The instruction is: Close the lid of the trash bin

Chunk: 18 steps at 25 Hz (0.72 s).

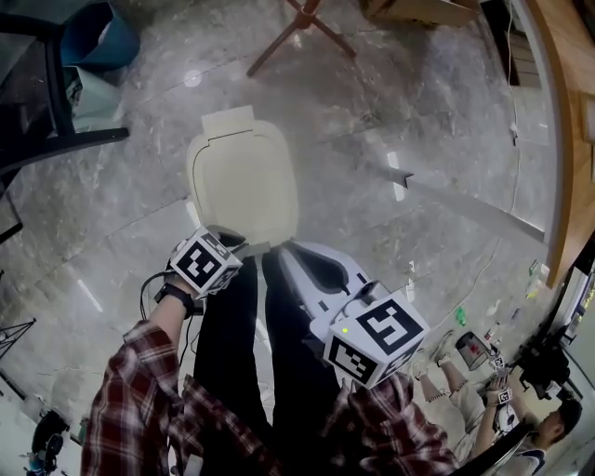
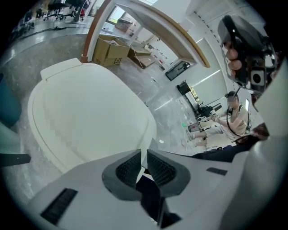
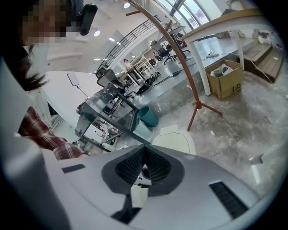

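Showing the lid of the trash bin (image 1: 244, 178), cream and rounded, lying flat with its top face up on the grey marble floor (image 1: 418, 112). Its squared hinge tab (image 1: 230, 121) is at the far end from the person.

The left gripper (image 2: 143, 155) is at the lid's near edge and points steeply down. Its ribbed pads (image 2: 129, 168) stand a narrow slit apart, with nothing clamped between them. The lid's rim lies just beyond the tips, and no view settles whether they touch it.

The right gripper (image 3: 144, 150) sits nearer the person, over the black trousers (image 1: 279, 372) and apart from the lid. Its pads meet at the tips and hold nothing. Its view looks over the lid towards a teal bin (image 3: 148, 117) and a glass-topped bench (image 3: 108, 112).

Red plaid sleeves (image 1: 139, 400) cover both forearms.

Background: the legs of a wooden stand (image 1: 302, 28) beyond the bin, a cardboard box (image 3: 225, 78) under a white bench, and a seated person (image 1: 535, 437) at the lower right of the head view.
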### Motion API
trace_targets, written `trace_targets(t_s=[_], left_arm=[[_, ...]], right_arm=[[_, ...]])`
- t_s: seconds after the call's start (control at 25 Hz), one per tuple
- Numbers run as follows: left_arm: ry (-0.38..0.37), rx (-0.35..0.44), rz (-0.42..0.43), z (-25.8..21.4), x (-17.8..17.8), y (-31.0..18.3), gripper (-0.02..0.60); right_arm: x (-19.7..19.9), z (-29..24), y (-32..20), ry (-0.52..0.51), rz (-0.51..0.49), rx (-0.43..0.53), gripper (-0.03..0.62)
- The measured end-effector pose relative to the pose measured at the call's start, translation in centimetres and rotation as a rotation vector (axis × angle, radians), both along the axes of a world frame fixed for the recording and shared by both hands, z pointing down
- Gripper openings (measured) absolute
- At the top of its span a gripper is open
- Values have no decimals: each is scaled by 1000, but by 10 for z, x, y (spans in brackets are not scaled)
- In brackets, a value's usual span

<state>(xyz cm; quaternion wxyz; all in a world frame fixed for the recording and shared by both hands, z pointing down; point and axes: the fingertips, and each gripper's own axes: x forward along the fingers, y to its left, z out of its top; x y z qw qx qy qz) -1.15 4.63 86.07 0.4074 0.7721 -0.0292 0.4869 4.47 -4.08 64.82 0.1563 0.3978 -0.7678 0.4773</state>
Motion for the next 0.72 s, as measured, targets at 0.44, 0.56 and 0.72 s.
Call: trace_targets(t_s=[0.44,0.56,0.72], left_arm=[[-30,1,68,11,-1,2,11],[-19,-18,63,12,3,5,11],[-35,-8,48,12,3,3,11]], right_arm=[[-1,4,3,0,-1,-18,12],[-2,5,3,0,-6,-22,12],[-1,3,2,6,-12,-20,12]])
